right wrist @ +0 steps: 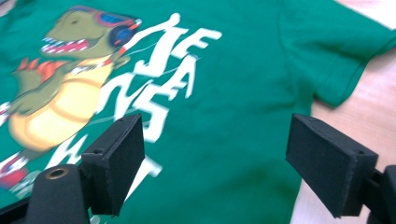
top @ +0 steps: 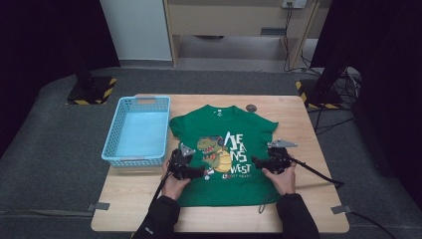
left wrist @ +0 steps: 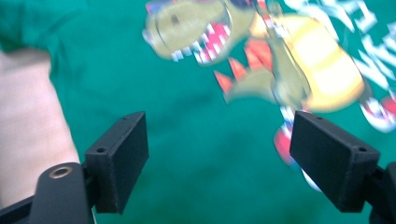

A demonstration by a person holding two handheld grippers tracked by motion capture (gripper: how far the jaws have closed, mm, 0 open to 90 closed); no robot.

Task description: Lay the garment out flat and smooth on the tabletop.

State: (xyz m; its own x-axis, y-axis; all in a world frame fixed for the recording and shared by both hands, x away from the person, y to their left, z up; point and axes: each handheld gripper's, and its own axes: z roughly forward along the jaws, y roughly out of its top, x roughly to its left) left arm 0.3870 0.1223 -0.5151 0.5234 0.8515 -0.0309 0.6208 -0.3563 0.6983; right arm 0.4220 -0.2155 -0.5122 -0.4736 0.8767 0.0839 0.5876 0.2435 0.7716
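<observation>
A green T-shirt with a dinosaur print and white letters lies flat on the wooden table, neck toward the far side. My left gripper hovers over the shirt's left part, jaws open and pointing right toward the dinosaur, nothing between them. My right gripper hangs over the shirt's right part, jaws open and pointing left, bare green cloth and white lettering beneath them. In the right gripper view the shirt's sleeve ends on bare wood.
A light blue plastic basket stands at the table's left, beside the shirt's sleeve. A small dark round object lies near the far edge. Cables trail off the table to the right. Grey floor surrounds the table.
</observation>
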